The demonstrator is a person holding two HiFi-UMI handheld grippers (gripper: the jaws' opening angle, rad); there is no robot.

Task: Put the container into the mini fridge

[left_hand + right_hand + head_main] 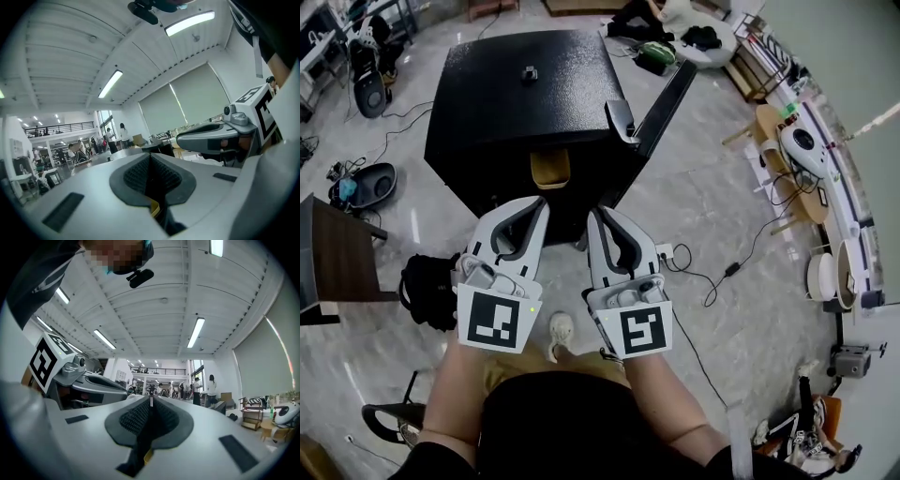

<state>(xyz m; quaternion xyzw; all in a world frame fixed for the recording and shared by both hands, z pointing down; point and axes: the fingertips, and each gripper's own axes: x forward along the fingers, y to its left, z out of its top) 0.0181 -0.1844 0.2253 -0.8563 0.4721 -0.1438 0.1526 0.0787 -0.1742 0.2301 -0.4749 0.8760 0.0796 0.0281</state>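
The black mini fridge [525, 98] stands on the floor ahead, its door [667, 101] swung open to the right. A tan container [550, 168] shows in the fridge's front opening, below the top edge. My left gripper [541, 203] and right gripper [596, 215] are held side by side in front of the fridge, short of the container and touching nothing. Both are shut and empty. In the left gripper view the left gripper [150, 158] has its pads pressed together, tilted up towards the ceiling. The right gripper [151, 401] in its own view is likewise shut.
A small black object [529, 73] sits on the fridge top. A power strip [665, 253] and cables lie on the floor to the right. A black bag [427, 284] and a dark table [333, 255] are at the left. Round stools and devices line the right wall.
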